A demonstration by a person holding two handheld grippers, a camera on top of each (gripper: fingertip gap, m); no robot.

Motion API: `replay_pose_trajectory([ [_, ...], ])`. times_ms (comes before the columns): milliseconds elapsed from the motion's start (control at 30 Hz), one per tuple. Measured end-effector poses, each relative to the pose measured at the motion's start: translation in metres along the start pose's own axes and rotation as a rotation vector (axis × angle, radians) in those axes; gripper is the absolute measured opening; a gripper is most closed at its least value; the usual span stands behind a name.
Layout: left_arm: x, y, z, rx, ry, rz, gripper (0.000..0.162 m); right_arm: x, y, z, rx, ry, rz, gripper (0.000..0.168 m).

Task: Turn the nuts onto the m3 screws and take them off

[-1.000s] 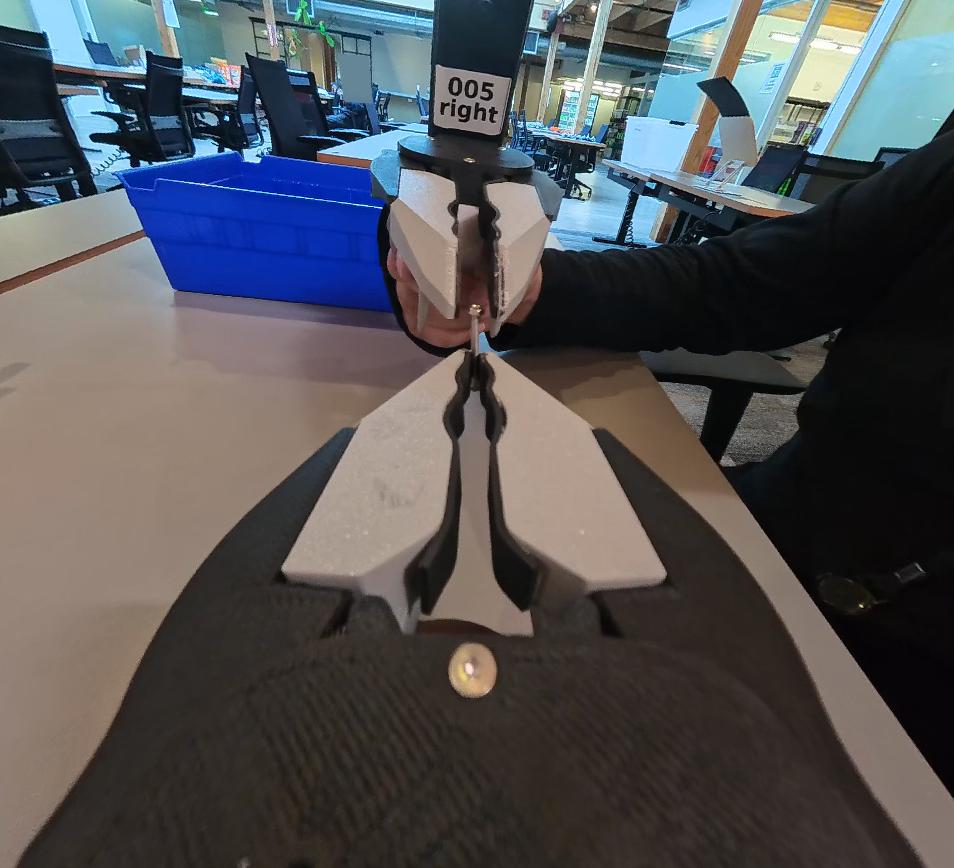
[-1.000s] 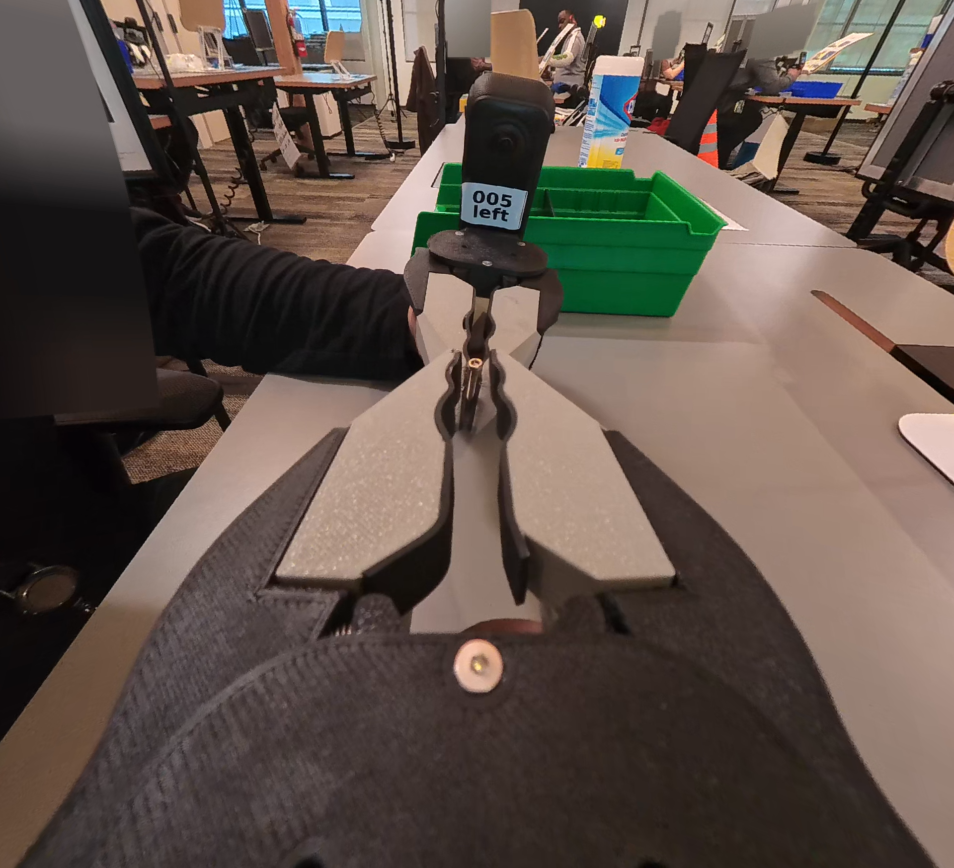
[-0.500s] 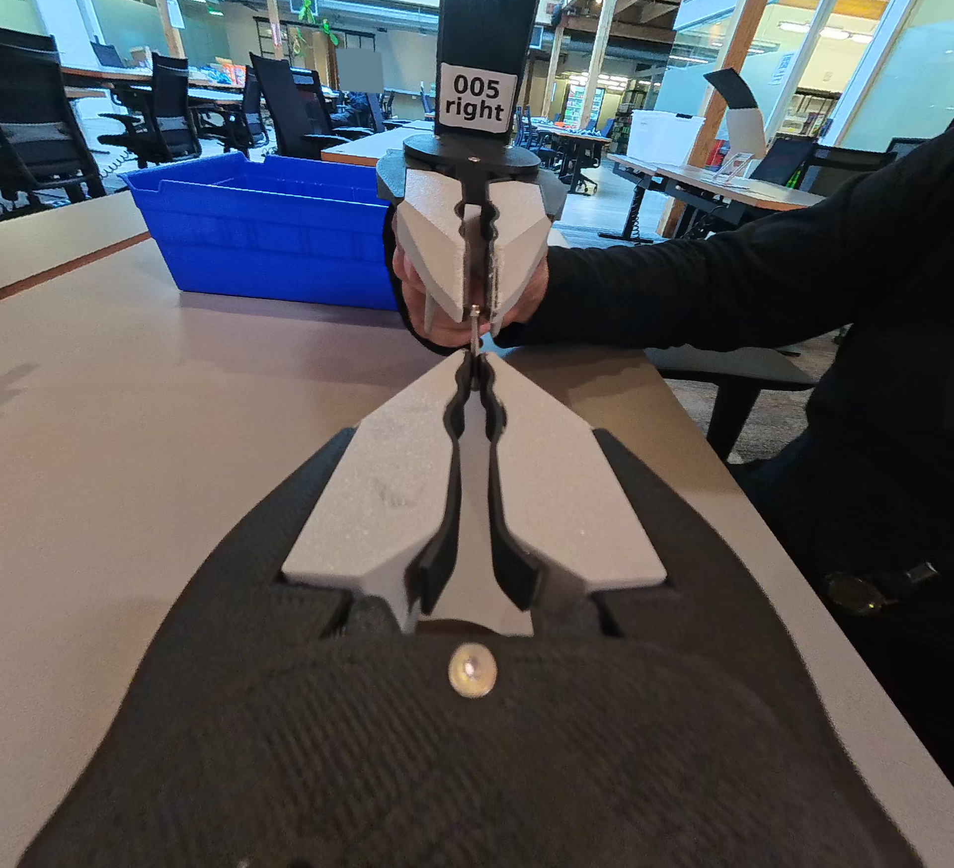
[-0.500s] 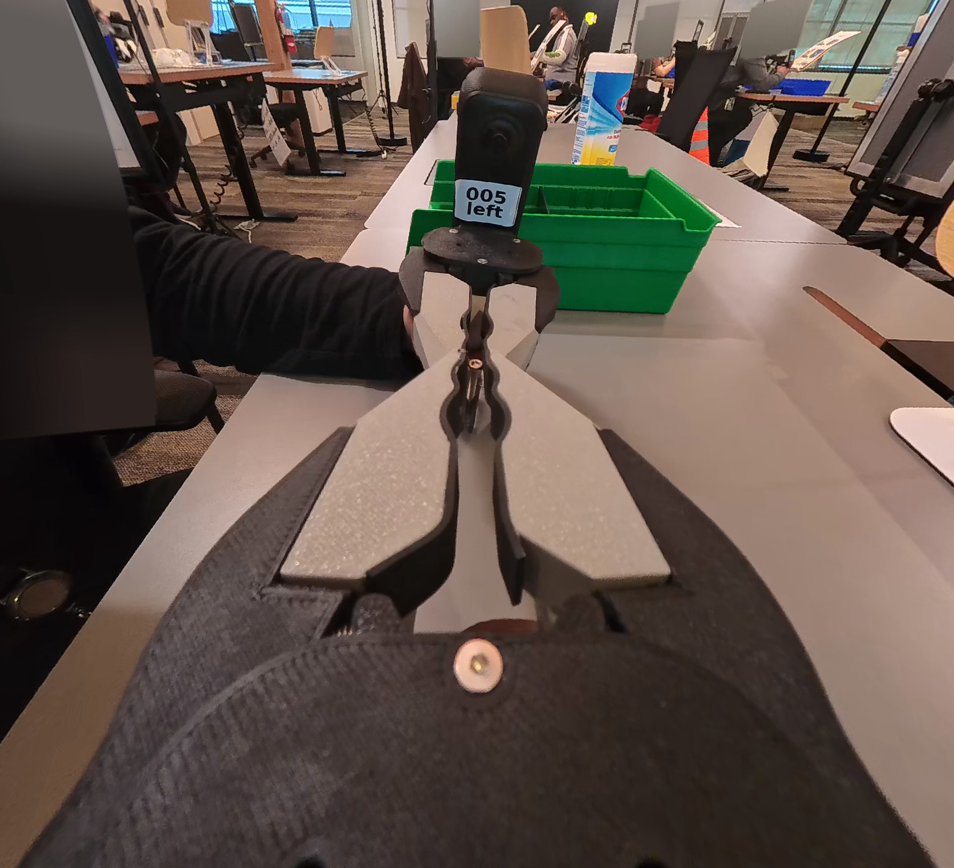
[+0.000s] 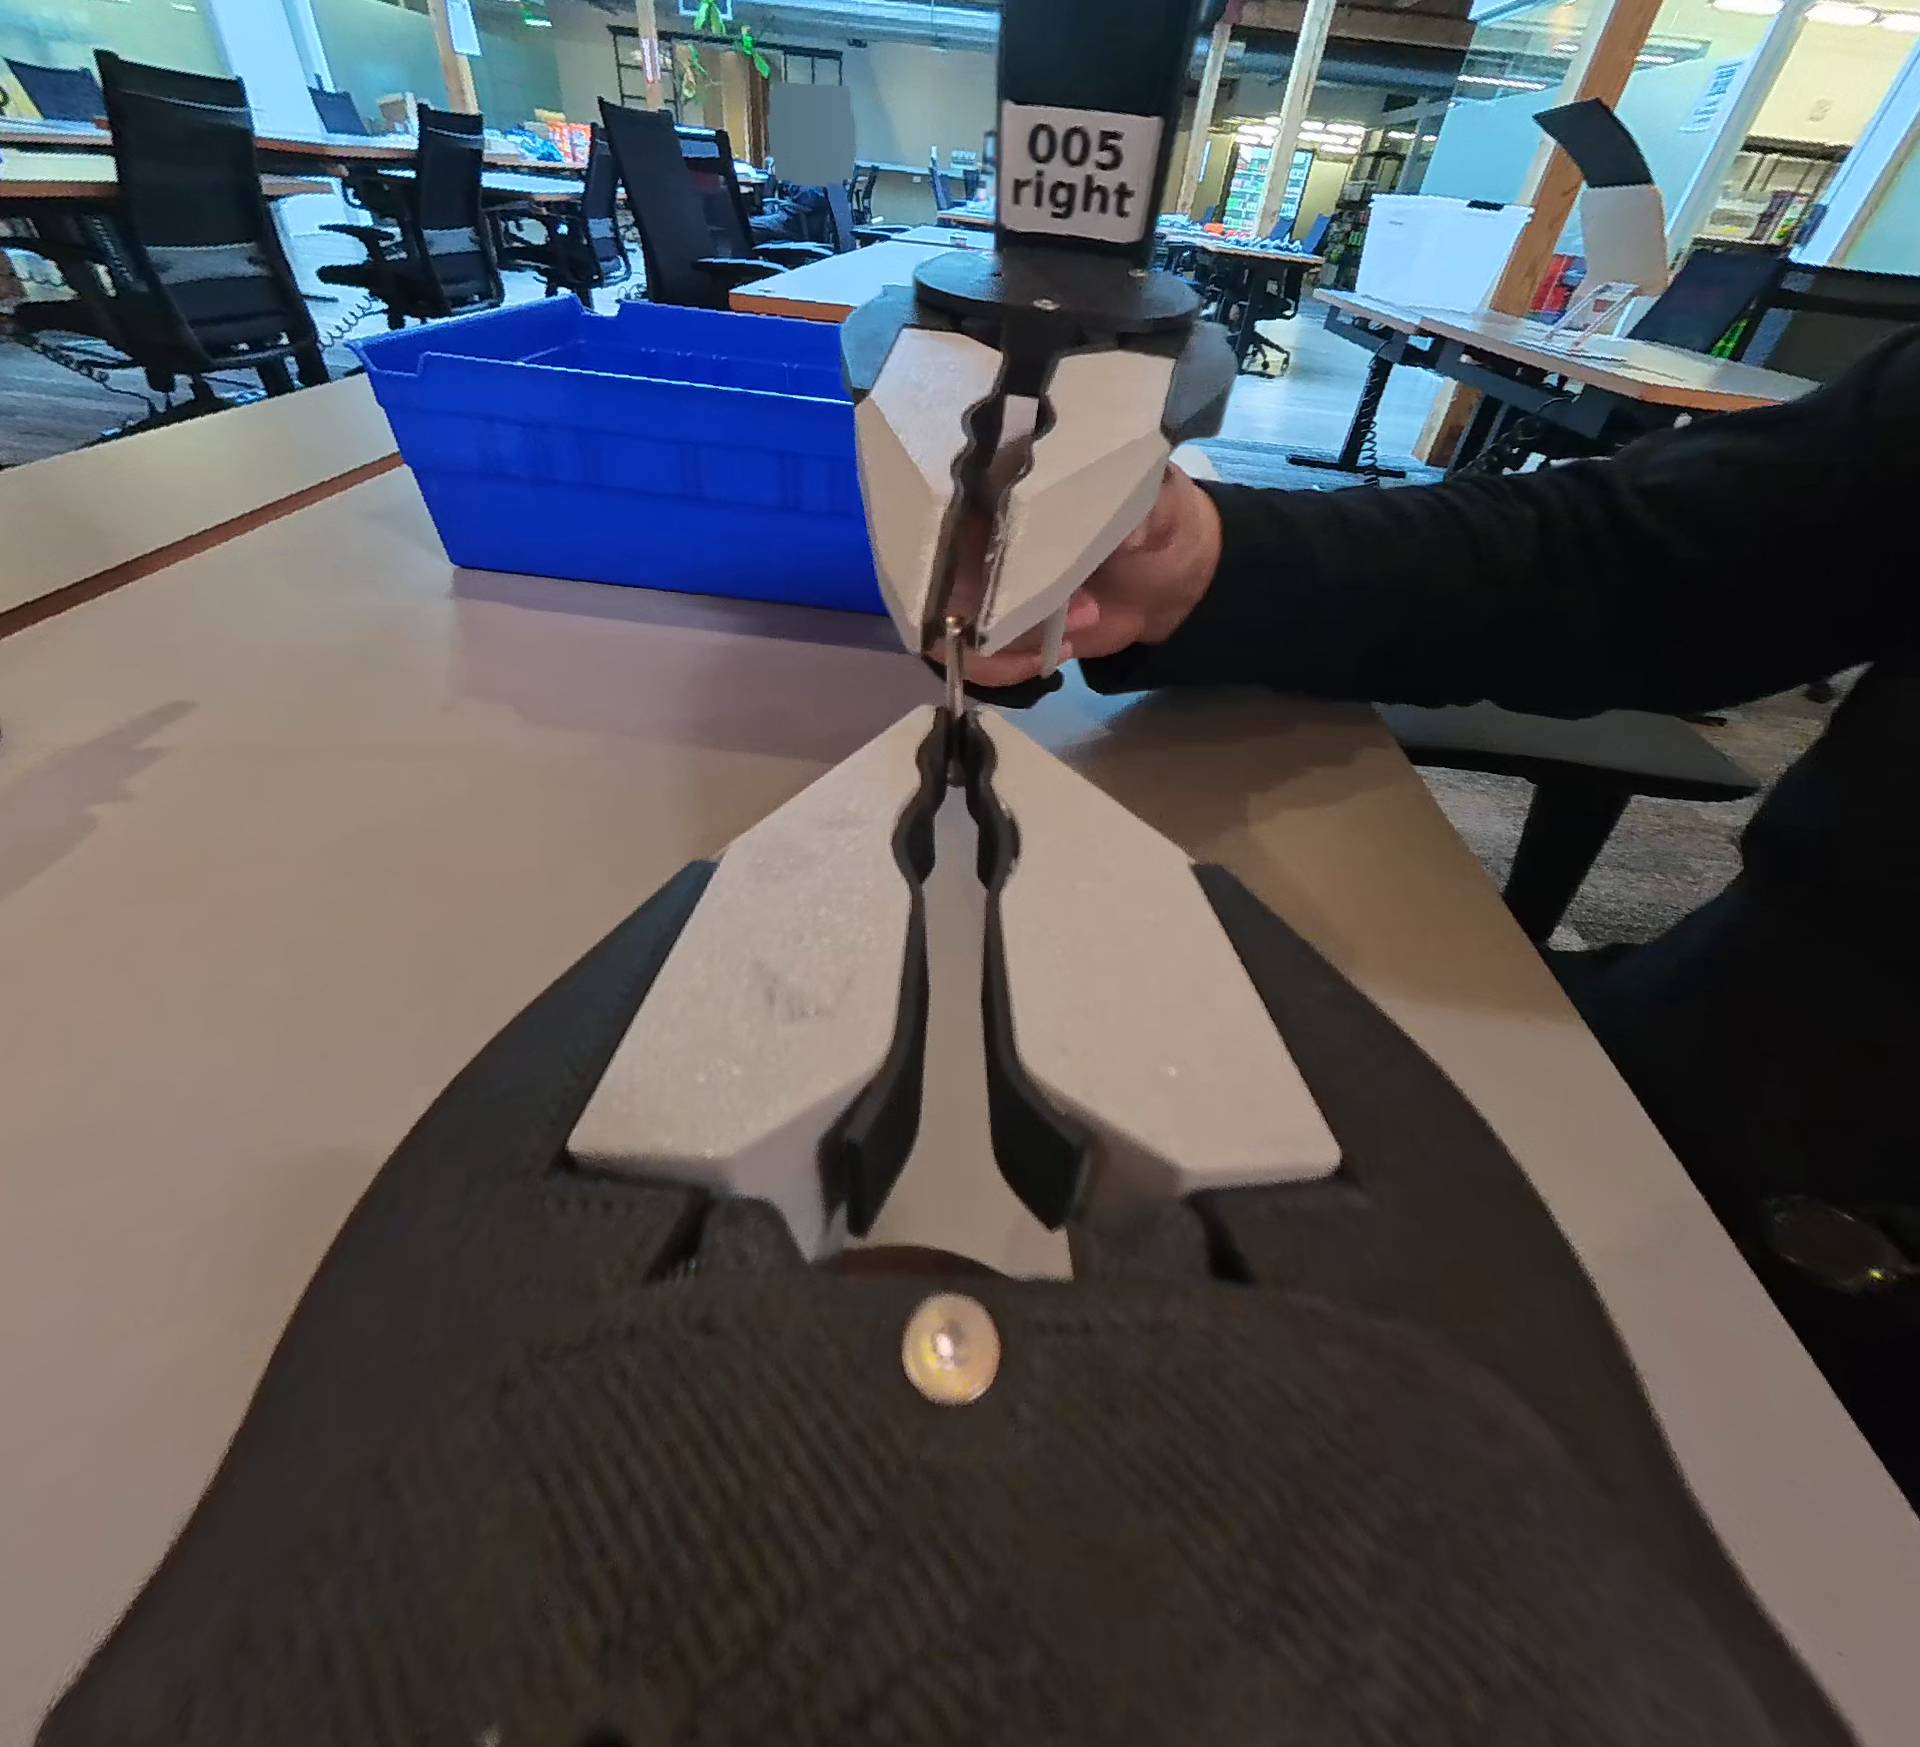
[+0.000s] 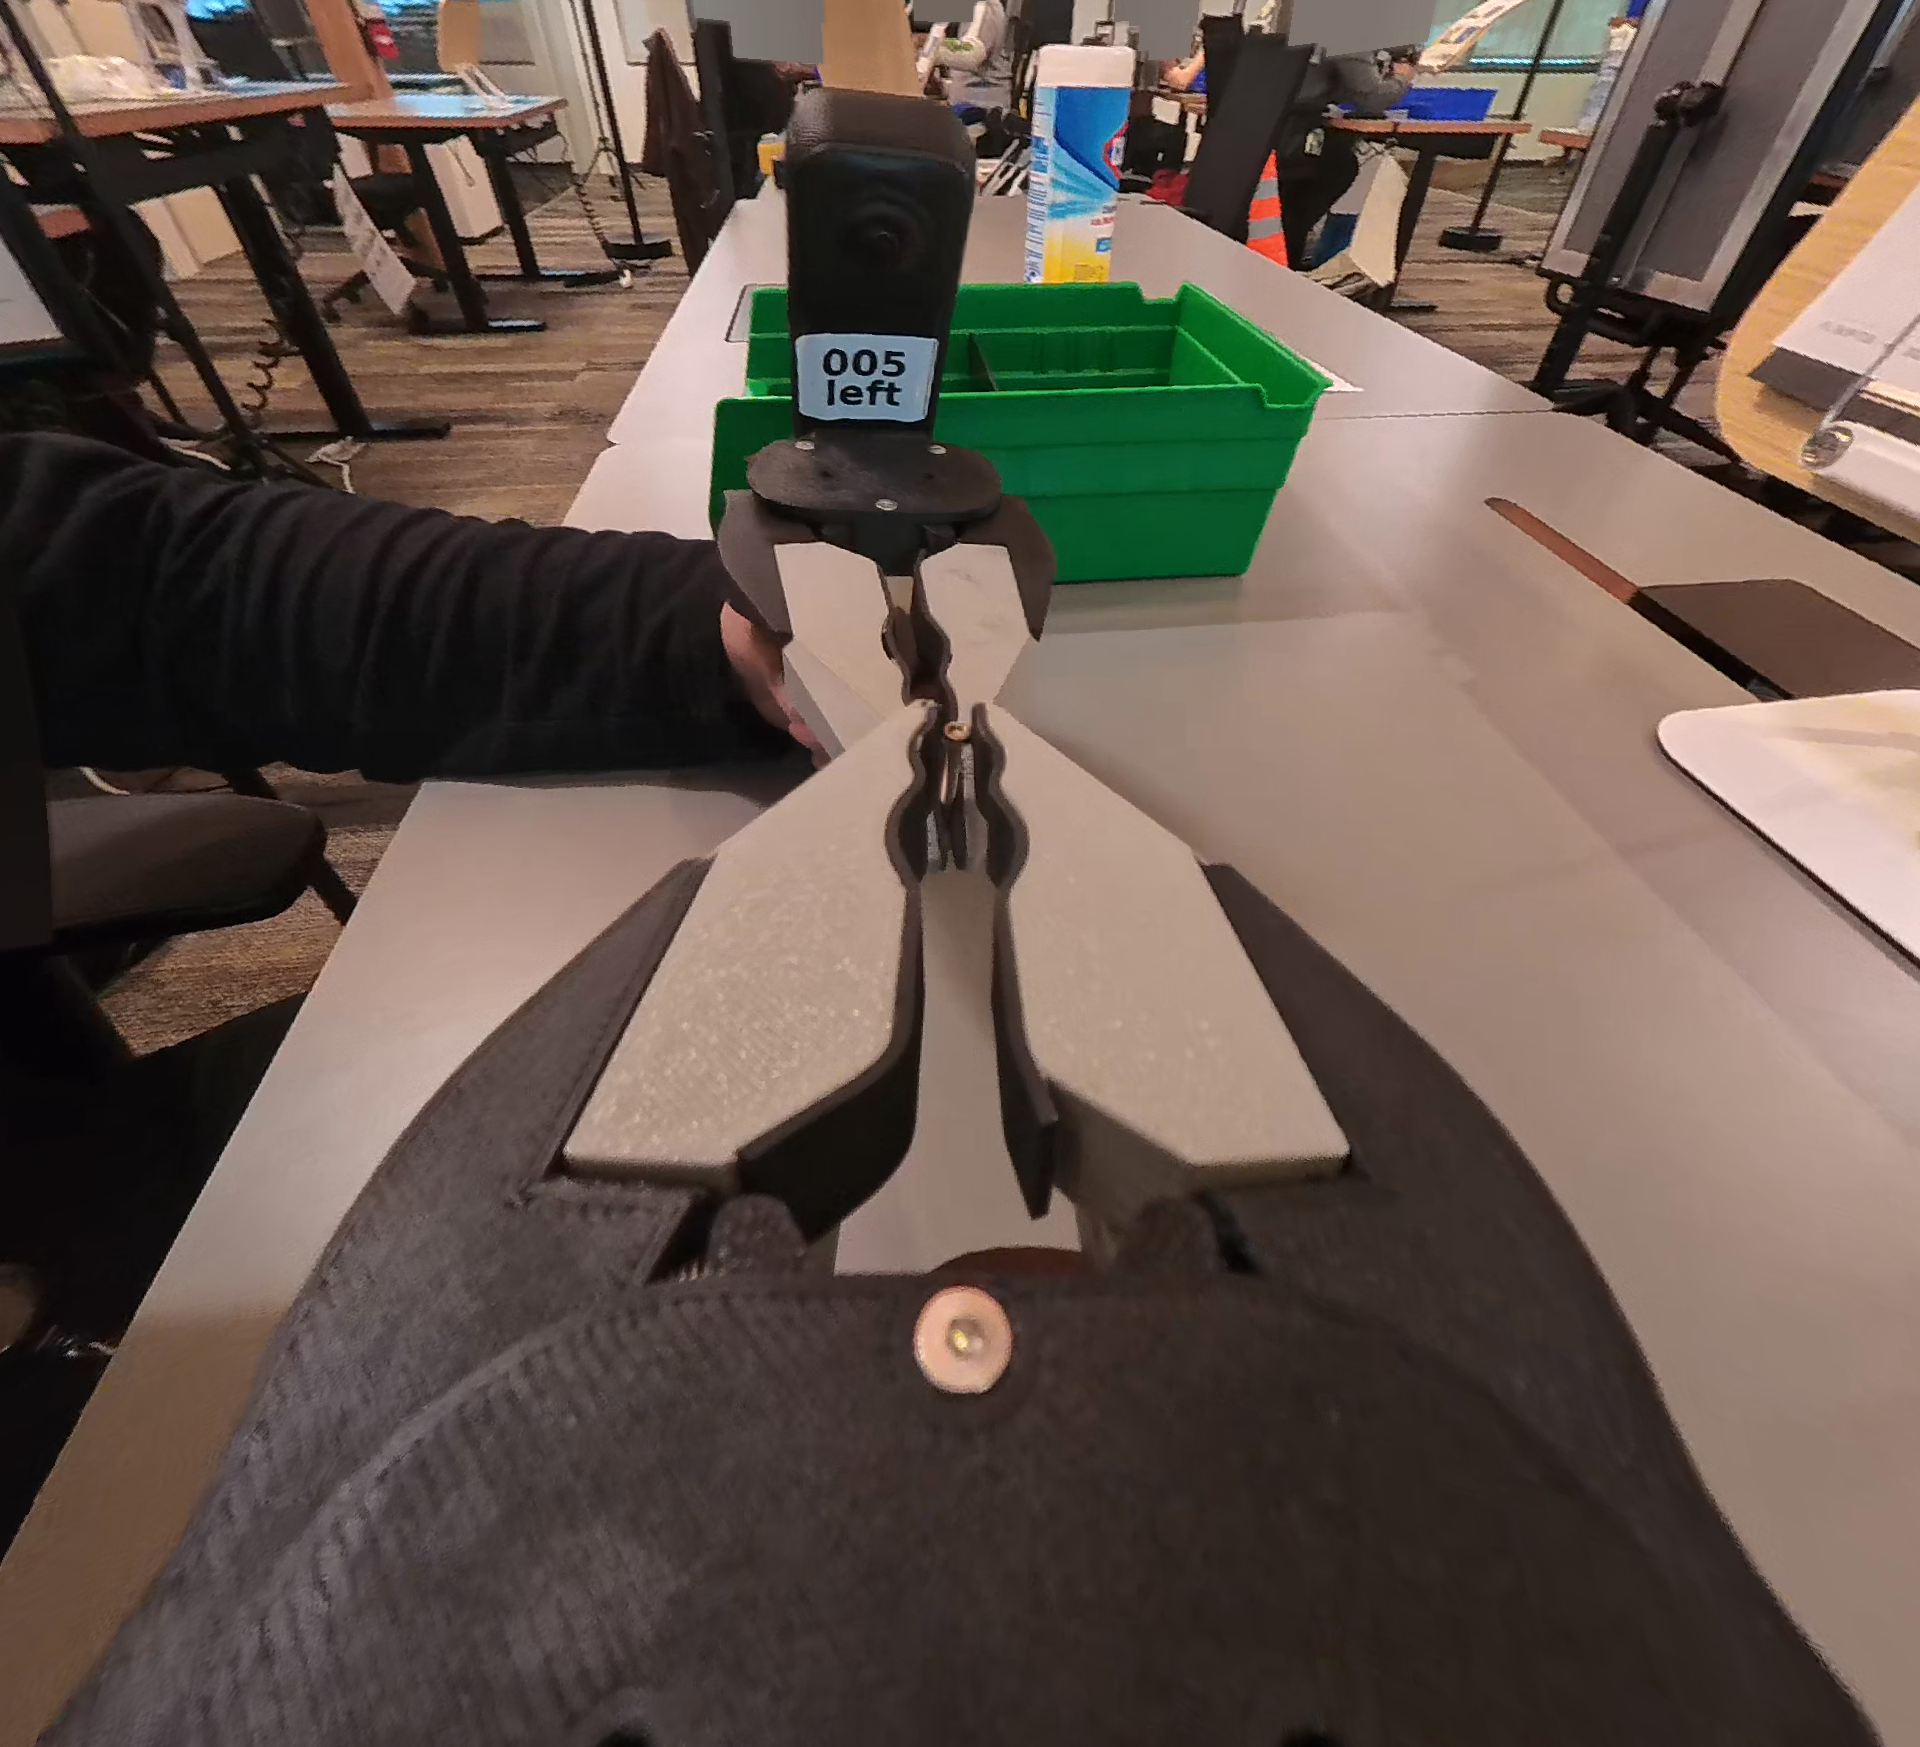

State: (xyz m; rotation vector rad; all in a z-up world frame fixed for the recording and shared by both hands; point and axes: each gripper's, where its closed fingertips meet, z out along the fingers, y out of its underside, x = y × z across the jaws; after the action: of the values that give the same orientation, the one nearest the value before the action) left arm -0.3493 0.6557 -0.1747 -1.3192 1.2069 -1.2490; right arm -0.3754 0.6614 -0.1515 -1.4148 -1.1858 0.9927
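Though blurred at the tips, pinched narrow, nose to nose: right tongs [image 6: 951,729] on screw [image 5: 952,663], left tongs [image 5: 951,733] probably on hidden nut, coaxial.

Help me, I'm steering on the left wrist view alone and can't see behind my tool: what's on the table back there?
Observer: A green bin stands on the table behind the left tool.
Operator: Anything beyond it?
Observer: A blue and yellow canister stands upright behind the bin.
Operator: And beside the right tool?
Observer: A white mat lies on the table off to the side of the right tool, on the side away from the person's sleeve.
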Motion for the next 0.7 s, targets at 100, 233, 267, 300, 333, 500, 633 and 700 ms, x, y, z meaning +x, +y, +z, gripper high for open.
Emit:
replay_pose_trajectory([
  [100,-0.002,0.000,0.001,-0.003,-0.018,-0.004,0.000,0.003,0.001,0.000,-0.007,0.045,-0.001,0.002],
  [233,-0.005,0.001,0.001,-0.010,-0.044,-0.004,0.000,0.006,0.002,0.001,-0.022,0.109,-0.003,0.002],
  [267,-0.006,0.001,0.001,-0.012,-0.049,-0.006,0.000,0.007,0.002,0.001,-0.027,0.125,-0.005,0.003],
  [300,-0.007,0.002,0.002,-0.015,-0.054,-0.005,0.000,0.007,0.002,0.001,-0.032,0.140,-0.007,0.003],
  [333,-0.007,0.003,0.002,-0.022,-0.060,-0.002,0.000,0.008,0.003,0.001,-0.039,0.153,-0.007,0.003],
  [500,-0.010,0.006,0.003,-0.052,-0.087,-0.004,0.000,0.011,0.007,0.000,-0.052,0.220,0.012,0.002],
  [633,-0.013,0.008,0.004,-0.061,-0.106,-0.008,0.000,0.014,0.009,0.000,-0.052,0.269,0.037,0.002],
  [700,-0.014,0.008,0.004,-0.064,-0.115,-0.009,0.000,0.015,0.009,0.000,-0.051,0.294,0.044,0.002],
])
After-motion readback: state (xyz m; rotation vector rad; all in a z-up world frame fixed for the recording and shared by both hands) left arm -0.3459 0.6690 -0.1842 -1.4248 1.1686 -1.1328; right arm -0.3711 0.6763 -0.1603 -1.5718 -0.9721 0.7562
